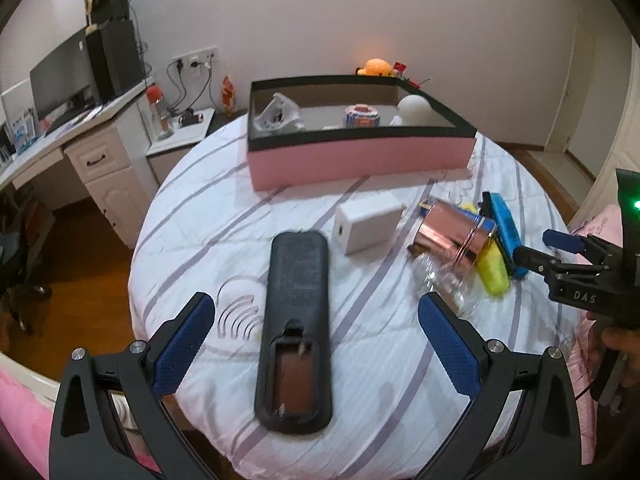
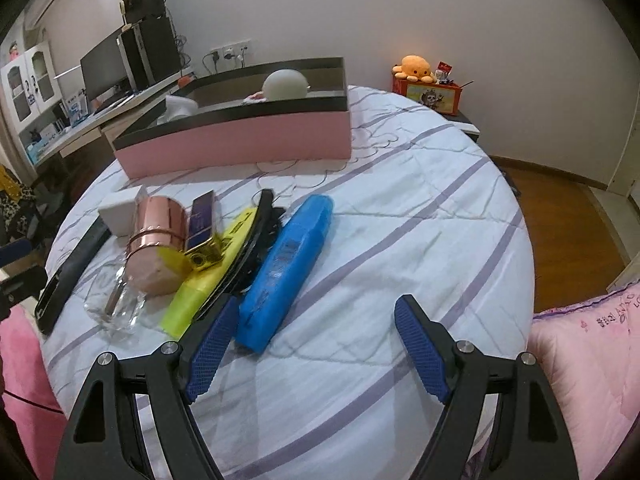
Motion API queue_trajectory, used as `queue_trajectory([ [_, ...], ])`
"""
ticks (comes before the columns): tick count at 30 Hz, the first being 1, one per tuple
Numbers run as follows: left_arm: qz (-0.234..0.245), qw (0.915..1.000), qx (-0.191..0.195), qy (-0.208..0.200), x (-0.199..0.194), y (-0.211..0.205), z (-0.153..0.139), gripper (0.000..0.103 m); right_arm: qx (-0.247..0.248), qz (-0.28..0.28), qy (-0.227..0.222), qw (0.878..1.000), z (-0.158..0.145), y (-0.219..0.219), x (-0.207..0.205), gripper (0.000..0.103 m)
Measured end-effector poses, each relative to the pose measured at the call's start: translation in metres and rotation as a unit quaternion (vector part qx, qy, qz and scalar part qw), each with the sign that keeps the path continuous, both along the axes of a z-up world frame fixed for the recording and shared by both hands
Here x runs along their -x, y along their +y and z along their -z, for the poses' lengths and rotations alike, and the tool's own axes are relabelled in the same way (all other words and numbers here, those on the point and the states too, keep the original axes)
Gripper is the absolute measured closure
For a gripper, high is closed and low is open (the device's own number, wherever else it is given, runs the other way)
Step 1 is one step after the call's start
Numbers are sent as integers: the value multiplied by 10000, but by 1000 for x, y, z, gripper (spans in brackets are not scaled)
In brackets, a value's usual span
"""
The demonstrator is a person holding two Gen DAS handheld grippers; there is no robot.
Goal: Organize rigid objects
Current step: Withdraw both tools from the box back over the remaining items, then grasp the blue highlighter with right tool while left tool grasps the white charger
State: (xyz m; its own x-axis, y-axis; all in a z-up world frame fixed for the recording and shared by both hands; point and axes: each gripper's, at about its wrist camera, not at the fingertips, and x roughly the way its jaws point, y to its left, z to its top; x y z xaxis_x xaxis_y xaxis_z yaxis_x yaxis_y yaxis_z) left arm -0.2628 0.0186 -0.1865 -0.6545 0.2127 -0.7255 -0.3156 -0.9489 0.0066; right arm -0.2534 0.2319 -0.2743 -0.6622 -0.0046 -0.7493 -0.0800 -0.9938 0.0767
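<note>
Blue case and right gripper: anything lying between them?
No. In the right wrist view, bare striped quilt separates the open right gripper from the blue case.

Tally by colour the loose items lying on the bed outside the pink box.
Black: 2, remote, curved clip
White: 1, block
Copper: 1, can
Clear: 1, bottle
Yellow: 1, bar
Blue: 1, case
Purple-gold: 1, box
Total: 8

- "DAS" in white letters on black body of right tongs, seen from left wrist view.
- Purple stitched writing on pink pillow, too blurred to read.
- No other legible text.
</note>
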Motion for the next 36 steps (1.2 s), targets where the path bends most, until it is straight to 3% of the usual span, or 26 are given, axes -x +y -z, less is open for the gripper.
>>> queue_trajectory([
  [5,173,9996,208,23,11,23,2,0,-73,196,88,9997,-2,12,2,21],
  [8,236,9992,330,-14,15,31,6,0,151,-17,10,9999,0,9,8,21],
  [13,278,9988,387,-56,17,33,9,0,78,-137,-79,9998,6,-1,20,21],
  [20,273,9992,287,44,26,41,5,0,-663,107,43,9977,10,12,21,23],
  [24,478,9978,384,263,34,55,3,0,-482,108,168,9986,7,24,21,42],
  [28,505,9955,742,297,45,67,10,0,-495,-21,187,9986,8,25,26,42],
  [36,304,9966,723,242,60,51,11,2,-421,-98,247,9988,11,27,33,42],
])
